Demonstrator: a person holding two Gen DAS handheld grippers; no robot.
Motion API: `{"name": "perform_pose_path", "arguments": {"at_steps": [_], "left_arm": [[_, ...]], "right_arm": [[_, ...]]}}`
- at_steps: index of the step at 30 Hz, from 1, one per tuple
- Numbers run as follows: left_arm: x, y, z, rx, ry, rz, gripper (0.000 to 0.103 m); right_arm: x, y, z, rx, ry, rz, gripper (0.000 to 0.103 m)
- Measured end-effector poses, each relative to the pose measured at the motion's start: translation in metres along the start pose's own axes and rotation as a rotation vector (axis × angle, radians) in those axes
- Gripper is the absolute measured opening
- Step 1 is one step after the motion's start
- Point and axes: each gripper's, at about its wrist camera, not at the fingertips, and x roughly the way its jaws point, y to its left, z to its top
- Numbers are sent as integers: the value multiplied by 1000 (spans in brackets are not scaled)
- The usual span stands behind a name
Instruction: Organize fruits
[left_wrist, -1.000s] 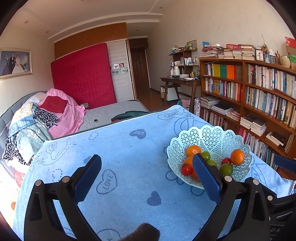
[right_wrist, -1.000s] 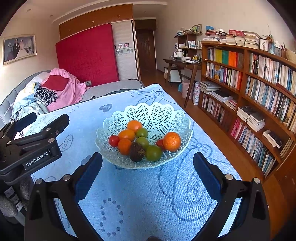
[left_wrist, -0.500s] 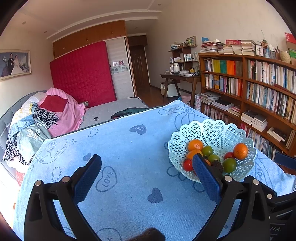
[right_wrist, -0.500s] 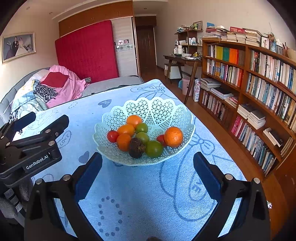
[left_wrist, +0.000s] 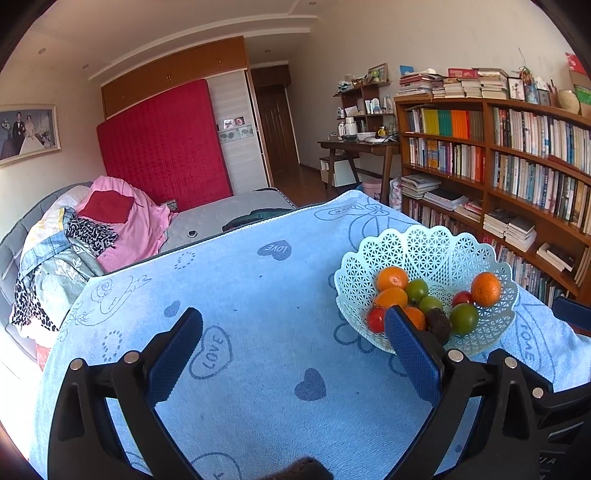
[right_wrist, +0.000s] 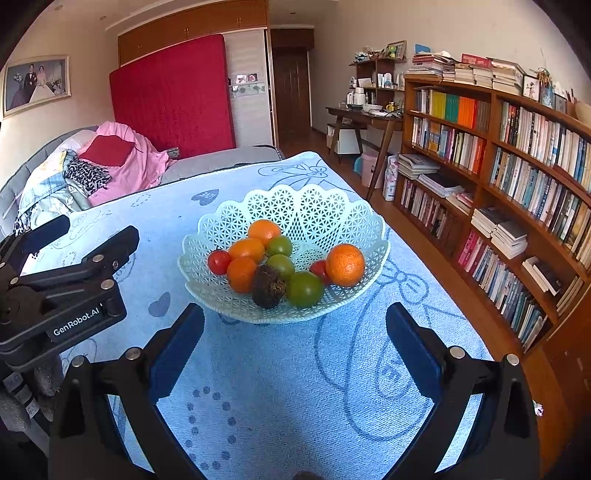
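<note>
Fruits (left_wrist: 424, 299), orange, green, red and one dark, fill a pale lattice basket (left_wrist: 428, 247) on the blue cloth (left_wrist: 258, 295); the spread, empty left gripper (left_wrist: 293, 332) hides some. Right view: right gripper (right_wrist: 295, 325) gapes before the basket (right_wrist: 314, 206), all fruits (right_wrist: 280, 258) showing.

Pale green lattice basket (right_wrist: 332, 206) stands upright on the blue cloth (right_wrist: 277, 387). Inside, heaped at its front: four oranges (right_wrist: 345, 265), three green fruits (right_wrist: 304, 289), two red tomatoes (right_wrist: 219, 261) and one dark, rough-skinned fruit (right_wrist: 268, 286).
</note>
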Motion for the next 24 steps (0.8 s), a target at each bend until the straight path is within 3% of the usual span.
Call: {"name": "perform_pose_path", "arguments": {"at_steps": [24], "left_arm": [[8, -15, -14, 84, 5, 12, 98]], "right_arm": [[9, -3, -4, 7, 22, -1, 100]]}}
